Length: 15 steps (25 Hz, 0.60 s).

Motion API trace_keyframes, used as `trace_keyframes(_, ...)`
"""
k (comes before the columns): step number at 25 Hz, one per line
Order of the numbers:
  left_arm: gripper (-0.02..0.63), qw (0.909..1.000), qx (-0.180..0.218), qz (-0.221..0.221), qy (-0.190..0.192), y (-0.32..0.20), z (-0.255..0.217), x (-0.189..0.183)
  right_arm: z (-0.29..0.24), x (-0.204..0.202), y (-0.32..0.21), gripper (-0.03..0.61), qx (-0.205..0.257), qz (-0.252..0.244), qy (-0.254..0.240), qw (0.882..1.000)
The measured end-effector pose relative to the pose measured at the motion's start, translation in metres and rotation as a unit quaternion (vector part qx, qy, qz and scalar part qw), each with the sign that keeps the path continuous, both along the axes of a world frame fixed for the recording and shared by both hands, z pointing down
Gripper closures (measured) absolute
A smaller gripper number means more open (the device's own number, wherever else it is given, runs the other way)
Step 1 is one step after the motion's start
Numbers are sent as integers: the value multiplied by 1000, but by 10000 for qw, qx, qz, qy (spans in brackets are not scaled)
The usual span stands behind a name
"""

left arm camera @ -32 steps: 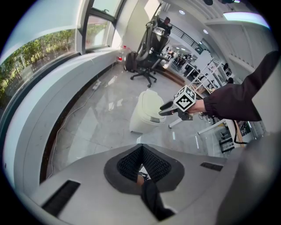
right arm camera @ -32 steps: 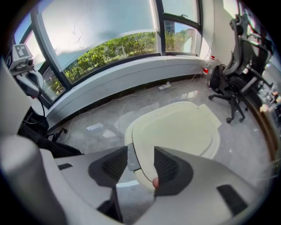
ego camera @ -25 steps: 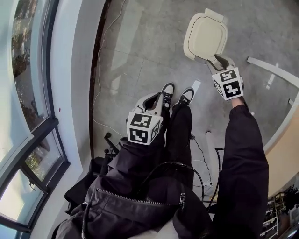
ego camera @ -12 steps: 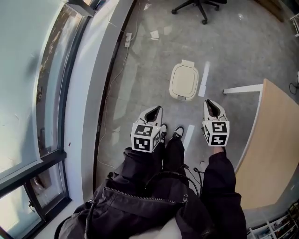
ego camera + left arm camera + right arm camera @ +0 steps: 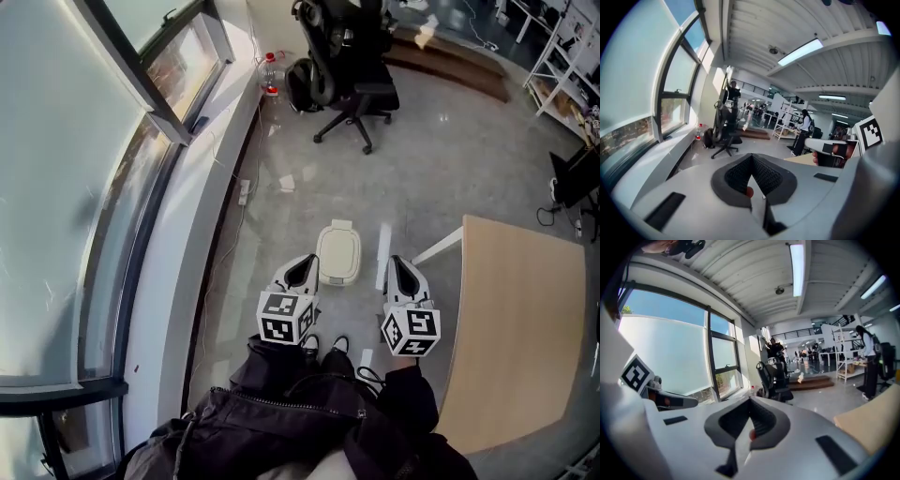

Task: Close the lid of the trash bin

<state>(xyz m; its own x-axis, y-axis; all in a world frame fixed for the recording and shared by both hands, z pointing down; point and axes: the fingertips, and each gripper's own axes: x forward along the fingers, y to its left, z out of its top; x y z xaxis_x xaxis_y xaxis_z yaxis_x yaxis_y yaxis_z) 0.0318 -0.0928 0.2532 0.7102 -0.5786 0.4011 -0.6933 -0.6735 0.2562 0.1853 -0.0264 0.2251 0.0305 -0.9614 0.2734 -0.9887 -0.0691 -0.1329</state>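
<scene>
The cream trash bin [image 5: 337,253] stands on the grey floor with its lid down flat. Both grippers are held high above the floor, apart from the bin. My left gripper [image 5: 301,267] shows just left of the bin in the head view, my right gripper [image 5: 397,268] just right of it. The right jaws have just been closing and now meet with nothing between them [image 5: 750,403]. The left gripper's [image 5: 751,161] jaws also meet, empty. Both gripper views look level across the office, and the bin is out of them.
A glass window wall [image 5: 103,187] runs along the left. A black office chair [image 5: 352,89] stands beyond the bin, and a wooden table [image 5: 511,328] is at the right. A cable and power strip [image 5: 244,192] lie by the wall. A person [image 5: 805,127] stands by distant shelves.
Both grippers have risen well up from the floor; the right one has left the bin's lid edge. The bin now looks small and far below, and more of the room shows.
</scene>
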Motion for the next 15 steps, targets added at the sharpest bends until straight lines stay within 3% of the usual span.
trace_keyframes(6, 618, 9947, 930, 256, 361, 13, -95, 18, -84, -7, 12, 573, 592, -123, 270, 9978)
trace_keyframes(15, 618, 9844, 1566, 436, 680, 38, -168, 35, -172, -14, 34, 574, 1278, -194, 856, 9879)
